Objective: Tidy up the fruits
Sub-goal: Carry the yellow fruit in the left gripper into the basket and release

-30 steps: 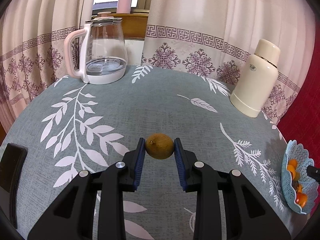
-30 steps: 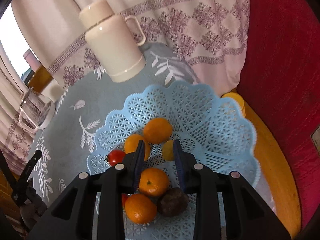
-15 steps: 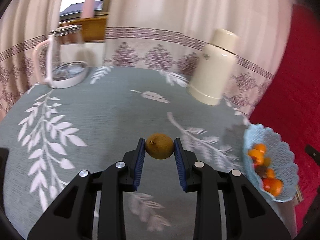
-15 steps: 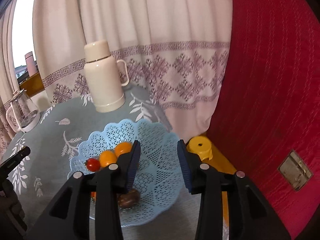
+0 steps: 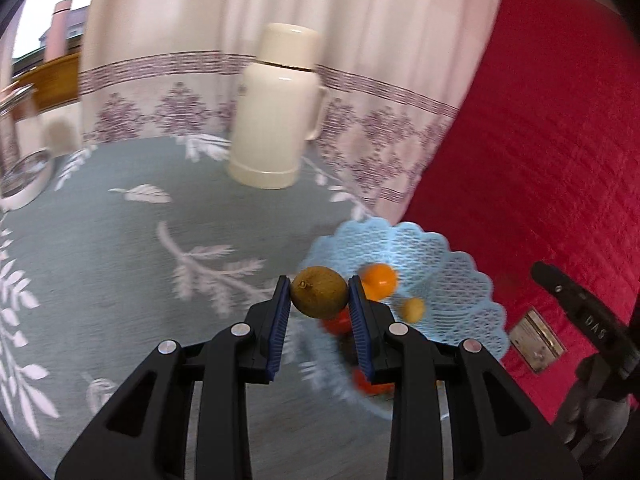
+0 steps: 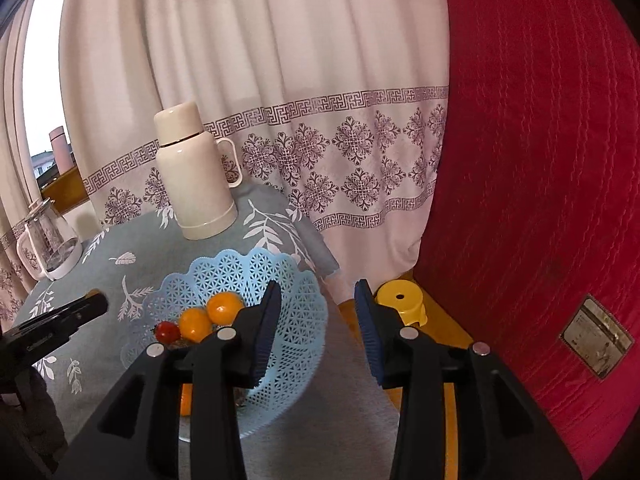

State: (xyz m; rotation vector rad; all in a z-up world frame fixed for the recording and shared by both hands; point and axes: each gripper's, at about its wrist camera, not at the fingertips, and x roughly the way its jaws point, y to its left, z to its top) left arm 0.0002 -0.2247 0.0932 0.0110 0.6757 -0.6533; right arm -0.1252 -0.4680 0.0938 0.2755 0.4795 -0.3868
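Left wrist: "DAS" on right gripper (image 5: 592, 328)

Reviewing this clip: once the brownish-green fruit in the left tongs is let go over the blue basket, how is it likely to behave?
The brownish-green fruit looks rounded and egg-shaped, so it will probably roll toward the low middle of the blue basket. It keeps its shape between the left tongs, so it seems firm. It may nudge the orange just behind it.
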